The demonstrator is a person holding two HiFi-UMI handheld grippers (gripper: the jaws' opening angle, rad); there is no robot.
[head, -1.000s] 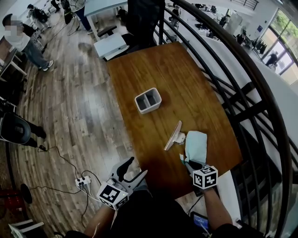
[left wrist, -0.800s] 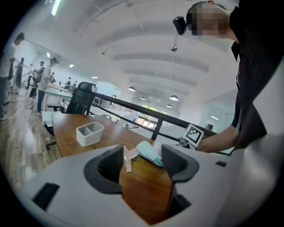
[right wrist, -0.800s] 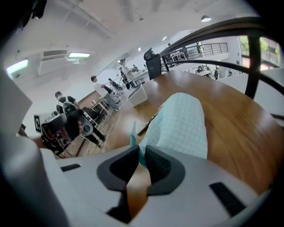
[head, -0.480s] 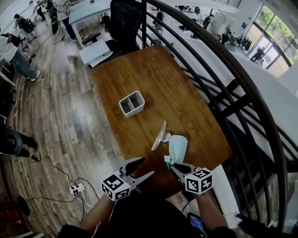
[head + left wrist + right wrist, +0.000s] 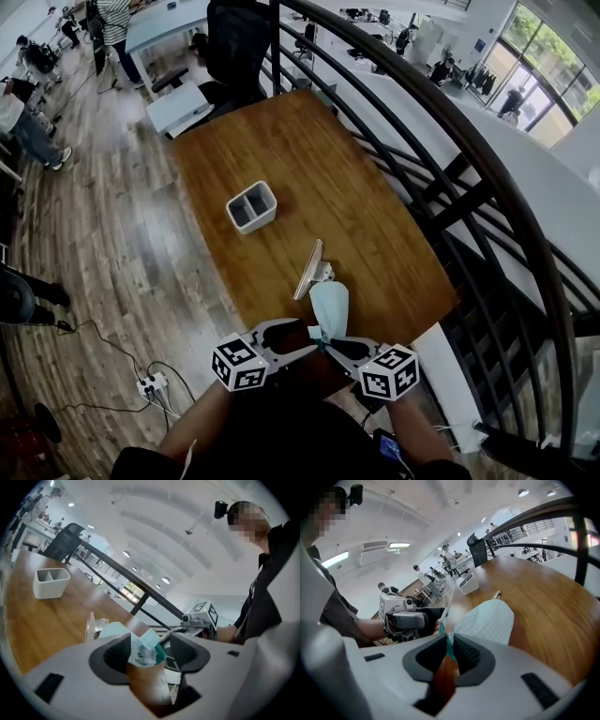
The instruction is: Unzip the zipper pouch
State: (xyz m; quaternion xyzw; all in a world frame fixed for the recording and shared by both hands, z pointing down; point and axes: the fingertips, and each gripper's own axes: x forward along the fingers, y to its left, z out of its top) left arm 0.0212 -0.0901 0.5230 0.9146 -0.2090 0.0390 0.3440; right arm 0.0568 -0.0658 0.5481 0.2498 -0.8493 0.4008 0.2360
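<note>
Table (image 5: 375, 216): long and wooden, with a black railing (image 5: 441, 159) curving past its right side.
White box (image 5: 251, 206): two compartments, sat mid-table, well apart from the action.
Flat beige piece (image 5: 307, 270): stood on edge, just beside the pouch's far end.
Pouch (image 5: 329, 307): pale green, at the table's near edge, its near end caught between the two tools. Whether its far end rested on the wood, I couldn't tell.
Left gripper (image 5: 151, 649): jaws stood apart around the pouch's near corner. The white label lay against one pad and a gap showed at the other, so there was no grip there.
Right gripper (image 5: 449, 651): jaws were nearly together, pinching a thin dark green edge of the pouch (zipper tab or seam, I couldn't make out which).
Step, as I judged it: one side was secured and the other was lining up for its bite, with the zipper not yet run.
Risk one: soft fabric could fold away as the left jaws closed, so they would catch only the label. That would tear loose on the first pull.
Risk two: if the right pinch was on seam rather than tab, pulling would only stretch the pouch.
Risk three: with both tools crowded at one corner the jaws could knock together, and a slip would drop the pouch off the table's edge.
</note>
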